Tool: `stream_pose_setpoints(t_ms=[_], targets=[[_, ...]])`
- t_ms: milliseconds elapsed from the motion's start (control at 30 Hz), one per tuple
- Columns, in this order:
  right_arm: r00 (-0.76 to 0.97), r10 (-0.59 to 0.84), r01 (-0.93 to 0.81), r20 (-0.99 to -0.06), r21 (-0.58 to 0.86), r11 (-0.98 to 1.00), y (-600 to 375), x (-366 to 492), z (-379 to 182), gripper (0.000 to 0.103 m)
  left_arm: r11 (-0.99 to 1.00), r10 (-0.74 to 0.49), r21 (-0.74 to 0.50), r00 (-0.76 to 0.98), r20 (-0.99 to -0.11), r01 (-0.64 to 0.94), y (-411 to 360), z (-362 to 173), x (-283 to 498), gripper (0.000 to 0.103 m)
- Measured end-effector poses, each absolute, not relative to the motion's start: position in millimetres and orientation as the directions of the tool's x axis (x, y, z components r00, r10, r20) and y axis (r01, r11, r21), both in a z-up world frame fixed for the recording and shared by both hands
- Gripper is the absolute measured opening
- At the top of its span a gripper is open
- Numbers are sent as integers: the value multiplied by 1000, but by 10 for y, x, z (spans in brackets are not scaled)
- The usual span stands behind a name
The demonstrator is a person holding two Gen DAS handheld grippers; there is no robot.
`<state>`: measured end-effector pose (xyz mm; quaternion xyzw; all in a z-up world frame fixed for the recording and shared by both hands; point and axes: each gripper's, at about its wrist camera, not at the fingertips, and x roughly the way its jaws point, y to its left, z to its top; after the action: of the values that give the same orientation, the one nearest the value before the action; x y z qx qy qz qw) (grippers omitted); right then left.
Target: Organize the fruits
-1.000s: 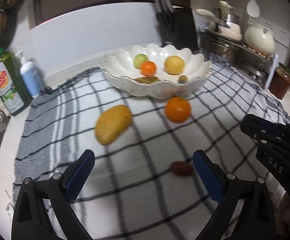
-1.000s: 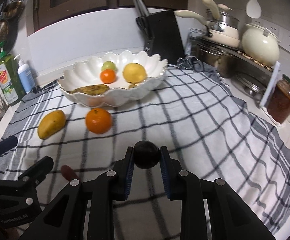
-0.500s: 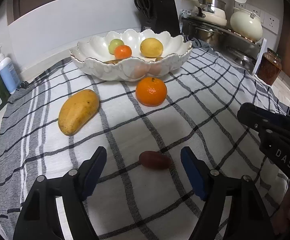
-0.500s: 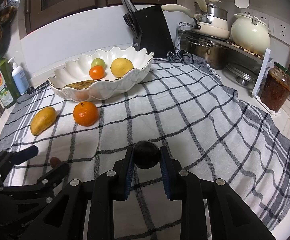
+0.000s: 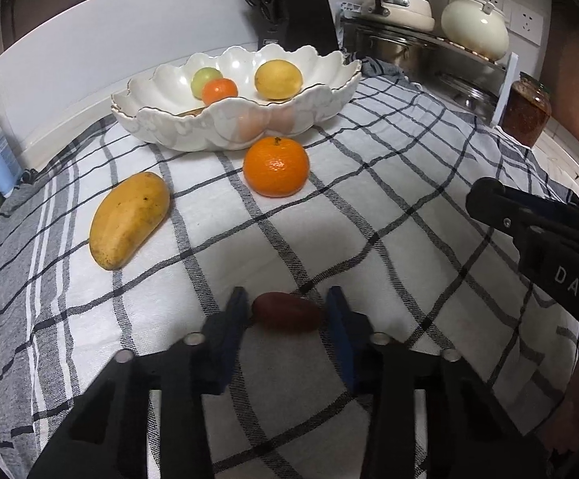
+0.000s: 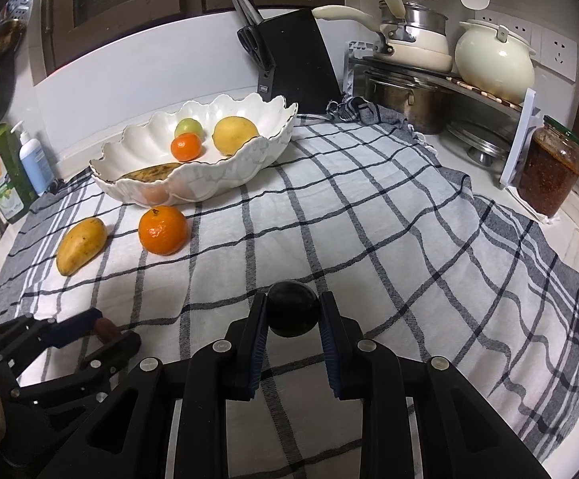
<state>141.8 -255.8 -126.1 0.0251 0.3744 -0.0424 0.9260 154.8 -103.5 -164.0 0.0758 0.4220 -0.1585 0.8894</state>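
Observation:
My left gripper point(image 5: 285, 311) is shut on a small dark red fruit point(image 5: 285, 311) lying on the checked cloth point(image 5: 369, 215). It also shows in the right wrist view point(image 6: 107, 329) at the lower left. My right gripper point(image 6: 293, 313) is shut on a dark round fruit point(image 6: 293, 313) and holds it above the cloth. A mango point(image 5: 129, 223) and an orange point(image 5: 276, 166) lie on the cloth in front of a white scalloped bowl point(image 5: 193, 127). The bowl holds a yellow fruit point(image 5: 278, 79), a small orange point(image 5: 219, 91), a green fruit point(image 5: 205, 80) and a banana point(image 6: 151, 171).
A knife block point(image 6: 297, 64) stands behind the bowl. Pots on a rack point(image 6: 441, 80) and a jar point(image 6: 548, 171) are at the right. Soap bottles point(image 6: 4, 167) stand at the far left. My right gripper's body point(image 5: 548, 247) shows at the right of the left wrist view.
My left gripper has moved forward and down to the dark red fruit and its jaws have closed on it. My right gripper keeps hold of the dark round fruit and has shifted slightly.

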Motion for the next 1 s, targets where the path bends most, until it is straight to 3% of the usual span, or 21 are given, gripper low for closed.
stream_pose_setpoints(t_ms=[1000], targets=[[749, -44, 65, -662, 8, 998, -2375, 1410, -1022, 27, 959, -187, 14, 673, -716, 282, -765, -1212, 1500, 33]])
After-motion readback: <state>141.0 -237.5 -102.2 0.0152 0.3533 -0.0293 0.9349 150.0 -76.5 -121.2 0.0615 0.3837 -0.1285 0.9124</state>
